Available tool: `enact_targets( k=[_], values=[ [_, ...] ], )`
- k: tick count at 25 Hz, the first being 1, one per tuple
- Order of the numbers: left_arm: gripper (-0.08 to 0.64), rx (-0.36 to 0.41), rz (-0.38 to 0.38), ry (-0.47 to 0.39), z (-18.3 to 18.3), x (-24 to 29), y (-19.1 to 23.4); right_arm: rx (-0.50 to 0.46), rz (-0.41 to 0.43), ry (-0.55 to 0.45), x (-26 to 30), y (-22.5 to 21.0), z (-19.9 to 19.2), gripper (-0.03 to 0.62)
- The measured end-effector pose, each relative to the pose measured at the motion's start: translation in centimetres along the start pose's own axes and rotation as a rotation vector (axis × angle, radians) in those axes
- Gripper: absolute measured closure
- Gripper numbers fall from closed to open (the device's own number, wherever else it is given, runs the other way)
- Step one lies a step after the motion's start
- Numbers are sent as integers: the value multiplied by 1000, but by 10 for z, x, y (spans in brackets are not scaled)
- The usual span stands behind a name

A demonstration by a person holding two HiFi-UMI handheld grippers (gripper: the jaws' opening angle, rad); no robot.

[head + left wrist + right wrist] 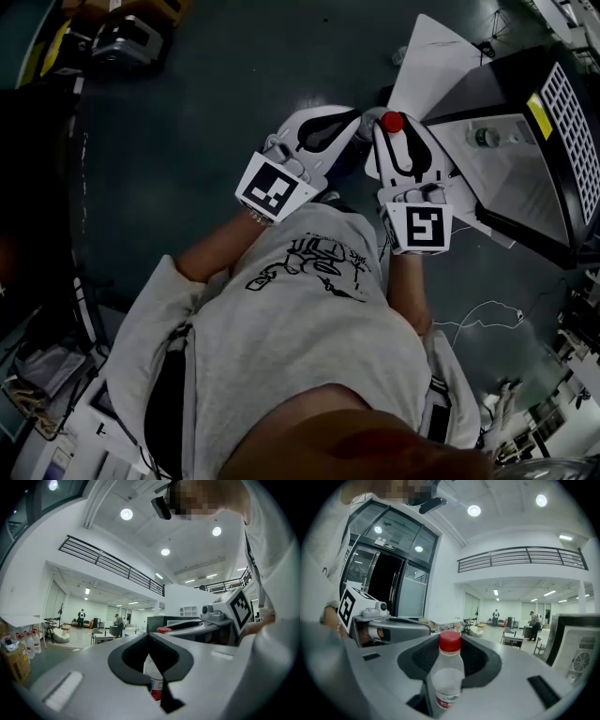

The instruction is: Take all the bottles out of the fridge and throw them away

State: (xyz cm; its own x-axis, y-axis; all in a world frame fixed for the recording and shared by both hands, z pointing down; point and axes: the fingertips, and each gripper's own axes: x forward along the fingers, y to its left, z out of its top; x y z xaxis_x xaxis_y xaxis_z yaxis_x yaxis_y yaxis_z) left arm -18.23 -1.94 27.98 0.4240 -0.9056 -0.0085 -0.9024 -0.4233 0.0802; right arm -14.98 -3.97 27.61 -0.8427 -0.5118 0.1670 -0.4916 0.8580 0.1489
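The dark floor (187,122) fills most of the head view, and the open fridge (511,187) stands at the right edge, black outside and pale inside. The person holds both tools close together at upper centre, side by side. The right gripper (394,141) is clamped on a red-capped bottle (448,677), which stands upright with its neck well clear of the pads. The left gripper (349,129) is closed on a second bottle (153,676), which sits low between the pads with only part of its body and label showing. What looks like a third bottle (484,137) lies inside the fridge, upper right.

The left grip seems the weaker one to me – a bottle held that low could slide out on a quick swing. No bin shows in any view, so the carry may be long. With both hands full the fridge is not yet empty, and a thin cable (478,314) trails across the floor at lower right – easy to catch a foot on
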Motion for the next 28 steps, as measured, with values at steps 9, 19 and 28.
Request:
enact_targets(
  k=[9,19,28],
  values=[
    [551,-36,22,45,-26,11,-4,22,14,36,1,-8,-26,448],
    [551,-74,32,159,-110,6,0,91,50,134,13,20,-118,448],
    [551,-144,36,252,-222,-9,4,68,67,196,26,63,-225,448]
  ],
)
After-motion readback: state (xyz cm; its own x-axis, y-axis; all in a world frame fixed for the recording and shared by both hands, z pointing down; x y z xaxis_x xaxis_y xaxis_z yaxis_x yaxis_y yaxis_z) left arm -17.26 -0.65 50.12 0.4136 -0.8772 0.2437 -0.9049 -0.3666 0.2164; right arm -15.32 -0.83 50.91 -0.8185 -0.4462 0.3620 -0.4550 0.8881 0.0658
